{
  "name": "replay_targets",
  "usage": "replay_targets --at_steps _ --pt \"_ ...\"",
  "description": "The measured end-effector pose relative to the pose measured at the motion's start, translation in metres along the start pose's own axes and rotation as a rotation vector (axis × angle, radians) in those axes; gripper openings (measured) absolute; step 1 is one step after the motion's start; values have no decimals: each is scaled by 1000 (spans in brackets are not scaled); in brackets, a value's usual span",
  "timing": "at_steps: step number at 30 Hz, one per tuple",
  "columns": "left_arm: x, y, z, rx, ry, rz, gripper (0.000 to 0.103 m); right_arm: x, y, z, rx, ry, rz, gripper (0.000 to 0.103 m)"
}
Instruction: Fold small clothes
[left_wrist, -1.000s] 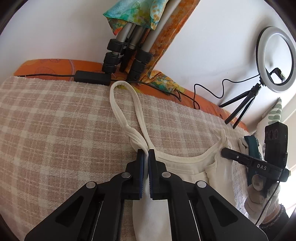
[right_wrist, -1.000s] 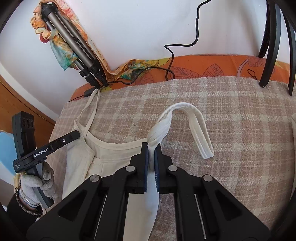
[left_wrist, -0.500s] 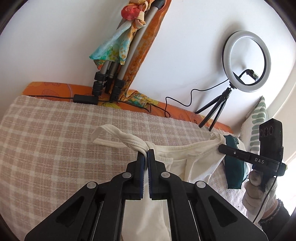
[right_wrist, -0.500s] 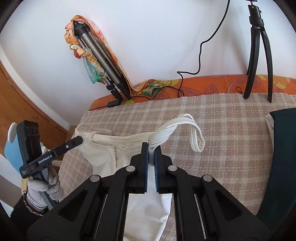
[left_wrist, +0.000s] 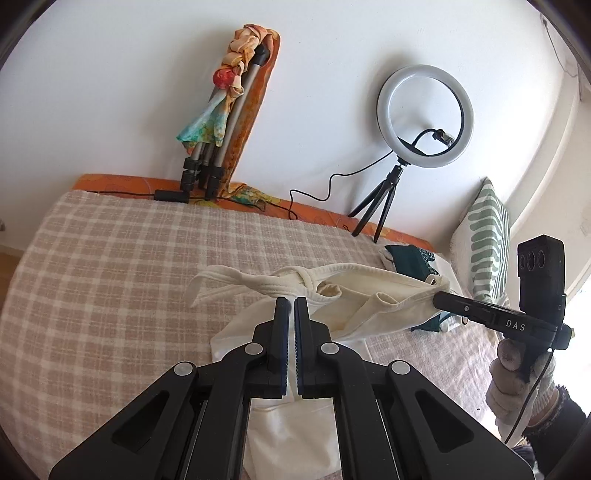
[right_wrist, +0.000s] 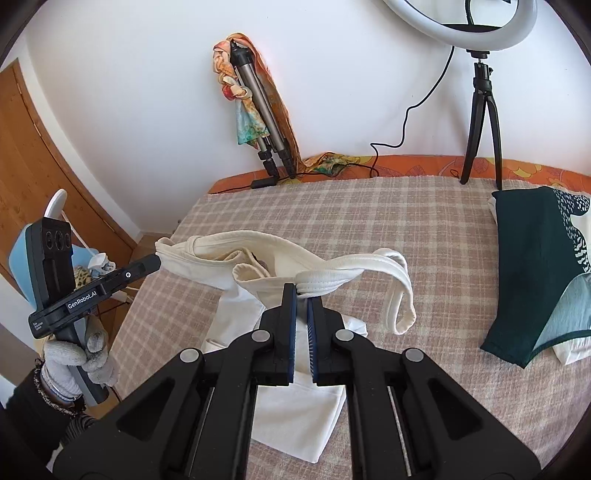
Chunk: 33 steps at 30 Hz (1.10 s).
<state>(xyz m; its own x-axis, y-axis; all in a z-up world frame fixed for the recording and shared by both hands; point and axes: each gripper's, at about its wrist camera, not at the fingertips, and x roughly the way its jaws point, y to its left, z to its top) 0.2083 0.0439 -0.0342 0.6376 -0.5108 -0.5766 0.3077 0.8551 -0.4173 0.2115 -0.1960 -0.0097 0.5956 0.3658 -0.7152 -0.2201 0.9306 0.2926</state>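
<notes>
A cream tank top (left_wrist: 369, 295) is lifted by its upper edge above the checked bed cover (left_wrist: 110, 295). My left gripper (left_wrist: 290, 301) is shut on the base of its left strap (left_wrist: 236, 284), which hangs in a loop. My right gripper (right_wrist: 301, 290) is shut on the base of the other strap (right_wrist: 391, 288). The top's body (right_wrist: 291, 406) hangs down and partly lies on the cover. Each gripper shows in the other view: the right one (left_wrist: 439, 297), the left one (right_wrist: 157, 260).
A folded dark green garment (right_wrist: 532, 266) lies on the cover to the right. A ring light on a small tripod (left_wrist: 424, 118) and a folded tripod wrapped in a scarf (left_wrist: 221, 122) stand at the wall. A striped pillow (left_wrist: 487, 236) is far right.
Both grippers have lifted the top by its straps and pulled back from the wall. The straps now hang in the air instead of lying flat on the cover.
</notes>
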Motion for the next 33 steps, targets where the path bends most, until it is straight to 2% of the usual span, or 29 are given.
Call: replay_targets --at_steps 4,9,12,15,16,17,19,21,23,24,25,26,27,28,30,33 --pt "-19 -6 -35 24 39 -1 2 -11 11 -36 -13 11 -8 7" --pt "-28 -12 -69 96 93 35 2 -10 14 -78 -51 48 -59 7" --pt "-24 -5 -78 65 155 9 2 -7 12 -99 -52 81 -75 7" --pt "-18 3 -81 51 189 19 17 -7 11 -118 -77 110 -116 7" --pt "-17 10 -81 25 190 35 31 -8 9 -123 -72 122 -122 7" --pt "-16 17 -80 -14 181 34 35 -8 6 -128 -63 136 -118 7" --pt "-10 35 -79 -106 180 14 36 -12 1 -136 -47 156 -100 7" --pt "0 51 -76 -201 197 11 43 -18 -2 -143 -40 162 -85 7" --pt "9 63 -76 -285 190 -16 43 -24 -8 -147 -2 162 -53 8" --pt "15 67 -75 -313 194 -28 43 -24 -12 -148 31 164 -33 14" --pt "20 69 -75 -330 197 -32 43 -24 -18 -147 68 164 -18 32" --pt "26 69 -75 -339 201 -34 43 -23 -24 -147 108 158 -10 44" --pt "31 70 -75 -349 208 -37 43 -22 -31 -146 145 147 -4 62" --pt "35 71 -75 -361 209 -45 43 -21 -37 -145 186 140 11 65" --pt "39 72 -75 -379 199 -57 43 -14 -51 -142 269 130 57 65" --pt "40 72 -73 -374 164 -47 36 -6 -65 -138 347 105 72 65"
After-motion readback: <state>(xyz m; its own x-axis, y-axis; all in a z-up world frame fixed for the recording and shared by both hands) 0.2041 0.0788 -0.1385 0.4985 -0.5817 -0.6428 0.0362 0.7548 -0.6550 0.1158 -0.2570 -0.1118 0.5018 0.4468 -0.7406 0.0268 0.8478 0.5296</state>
